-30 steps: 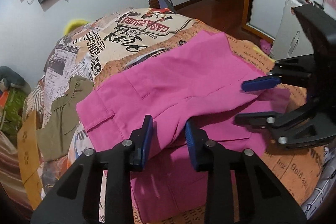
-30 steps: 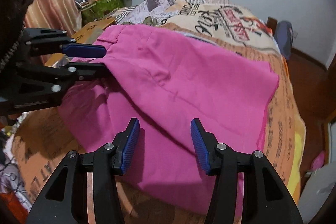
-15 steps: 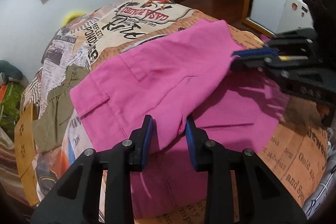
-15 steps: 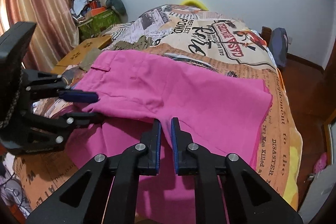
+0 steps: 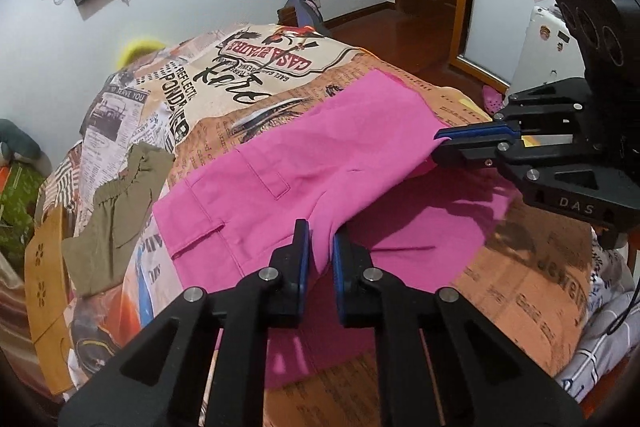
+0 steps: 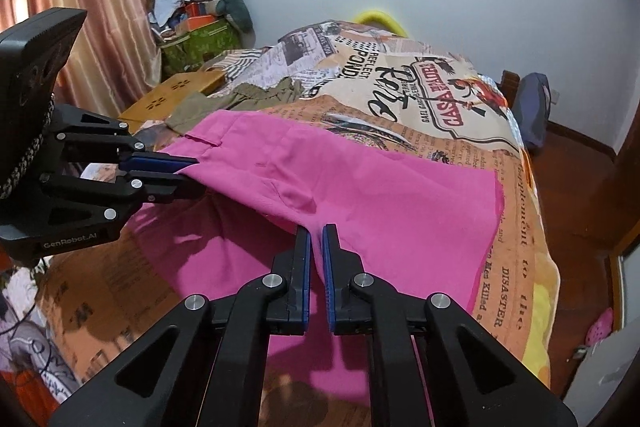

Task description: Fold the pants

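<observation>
We see bare printed bedspread (image 6: 516, 227) free beyond the pink pants (image 6: 384, 195), while olive-green shorts (image 5: 116, 203) and a yellow box (image 6: 172, 95) crowd the curtain side.

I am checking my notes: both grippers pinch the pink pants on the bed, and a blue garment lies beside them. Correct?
Only the colour is wrong. The garment beside the pink pants is olive green, as the left wrist view shows. Both grippers do pinch the pants.
</observation>
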`<state>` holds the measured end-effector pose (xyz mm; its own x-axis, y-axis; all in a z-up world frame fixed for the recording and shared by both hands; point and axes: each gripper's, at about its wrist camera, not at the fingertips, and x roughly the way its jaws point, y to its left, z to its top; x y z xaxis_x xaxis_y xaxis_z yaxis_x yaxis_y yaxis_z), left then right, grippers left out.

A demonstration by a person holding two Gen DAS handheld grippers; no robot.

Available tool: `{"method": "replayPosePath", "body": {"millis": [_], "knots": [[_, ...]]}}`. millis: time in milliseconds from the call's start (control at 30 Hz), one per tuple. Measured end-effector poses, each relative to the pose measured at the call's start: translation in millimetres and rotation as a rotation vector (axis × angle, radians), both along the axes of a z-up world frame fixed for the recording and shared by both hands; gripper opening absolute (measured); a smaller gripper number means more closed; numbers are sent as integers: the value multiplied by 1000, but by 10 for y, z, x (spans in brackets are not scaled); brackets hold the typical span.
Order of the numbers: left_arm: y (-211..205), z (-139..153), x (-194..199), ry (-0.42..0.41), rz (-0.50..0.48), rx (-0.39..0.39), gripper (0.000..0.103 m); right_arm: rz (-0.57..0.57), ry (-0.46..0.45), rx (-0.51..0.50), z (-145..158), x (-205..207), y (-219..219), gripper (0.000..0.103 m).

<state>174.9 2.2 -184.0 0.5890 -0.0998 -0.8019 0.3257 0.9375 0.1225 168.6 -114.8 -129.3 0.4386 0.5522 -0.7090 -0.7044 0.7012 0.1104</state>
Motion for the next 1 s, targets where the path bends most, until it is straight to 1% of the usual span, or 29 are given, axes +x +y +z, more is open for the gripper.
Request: {"method": "replayPosePath", "body": {"millis": [100, 233, 633, 767, 867, 967, 1000], "knots": [[-5, -38, -71, 24, 8, -18, 10, 11, 10, -14, -34, -72, -13, 5], [-69, -120, -195, 37, 8, -8, 10, 16, 37, -34, -132, -160, -45, 5], [-135, -146, -340, 49, 23, -46, 10, 2, 90, -15, -232, -324, -158, 5], [-179, -218, -385, 66, 6, -11, 11, 12, 147, -28, -301, -309, -151, 6], [-174, -228, -437, 70, 7, -9, 12, 4, 175, -43, -299, -311, -164, 12], [-102, -135, -470, 78, 18, -59, 13, 9, 159, -28, -184, -338, -194, 14], [-54, -62, -479, 79, 28, -98, 13, 11, 149, -15, -130, -343, -204, 18]]}}
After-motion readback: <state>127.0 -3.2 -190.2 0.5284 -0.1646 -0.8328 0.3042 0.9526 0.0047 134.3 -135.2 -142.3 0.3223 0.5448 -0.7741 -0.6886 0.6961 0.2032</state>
